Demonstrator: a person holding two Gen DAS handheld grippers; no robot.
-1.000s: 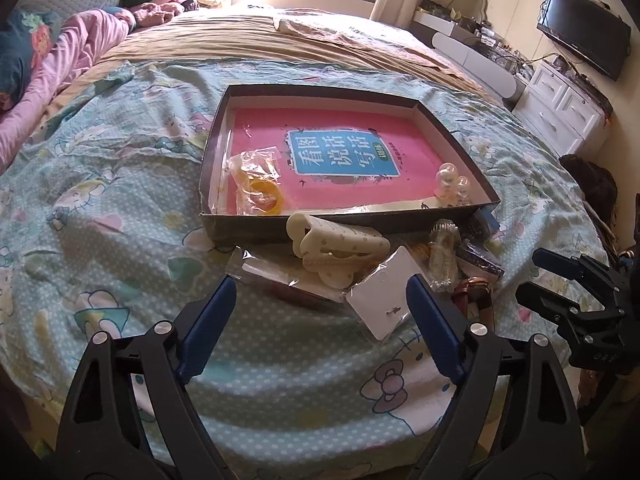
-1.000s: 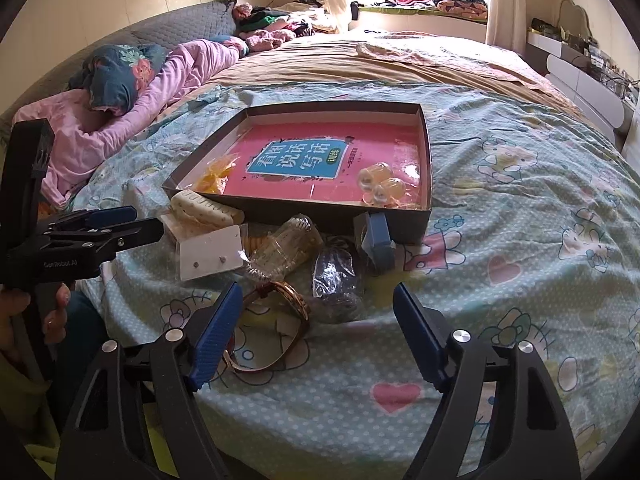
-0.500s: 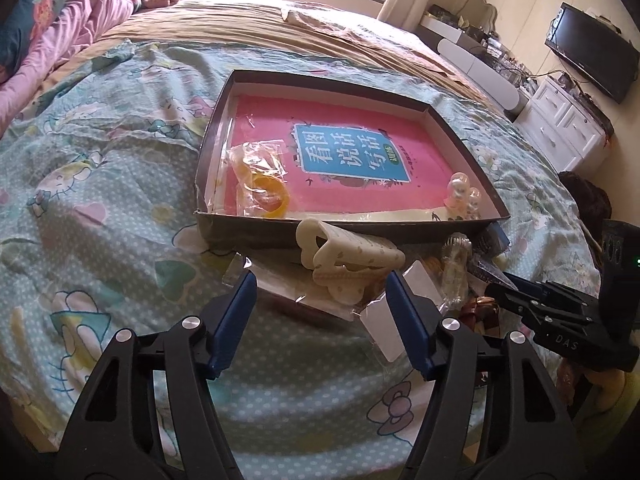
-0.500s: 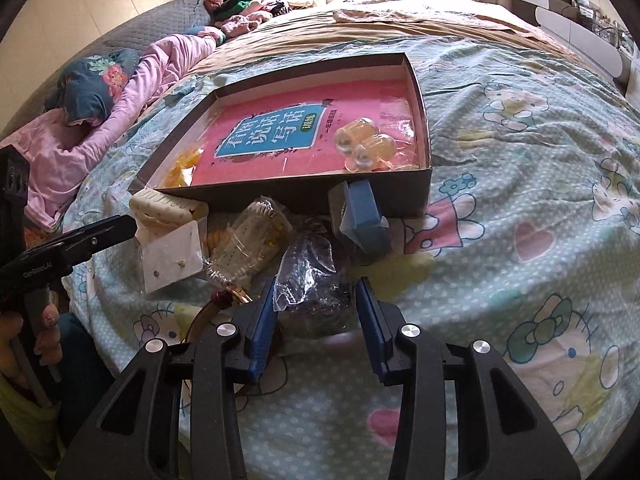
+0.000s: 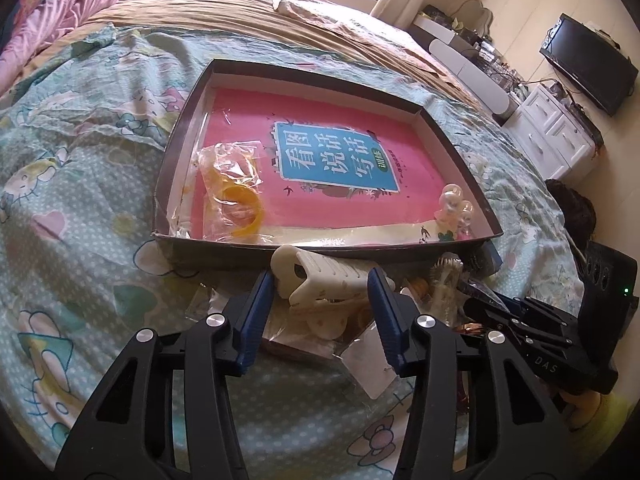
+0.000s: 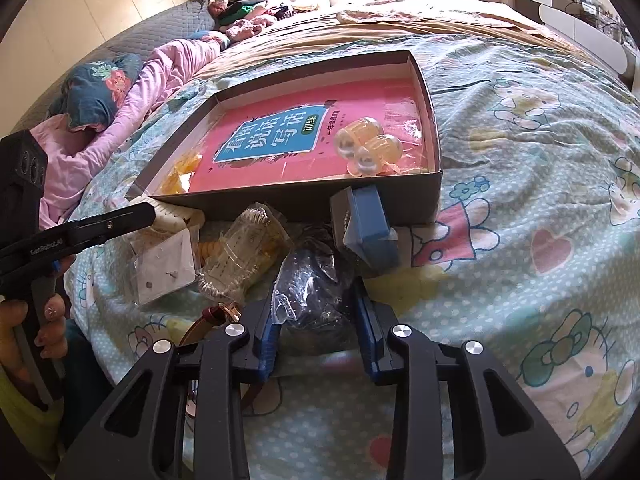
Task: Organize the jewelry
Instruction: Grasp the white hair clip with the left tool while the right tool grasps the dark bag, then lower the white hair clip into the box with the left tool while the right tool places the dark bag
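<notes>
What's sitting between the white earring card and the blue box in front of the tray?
In the right wrist view, a clear packet with a beaded piece and a dark plastic-wrapped bundle lie between the earring card and blue box.

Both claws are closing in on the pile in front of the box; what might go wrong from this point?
1. The right claw straddles a crinkly clear bag of dark jewelry; it may pinch only film and the bag could slip out.
2. The left claw brackets the cream hair clip, which lies on other packets; lifting may drag the earring card along.
3. The two claws work close together and might collide.
</notes>
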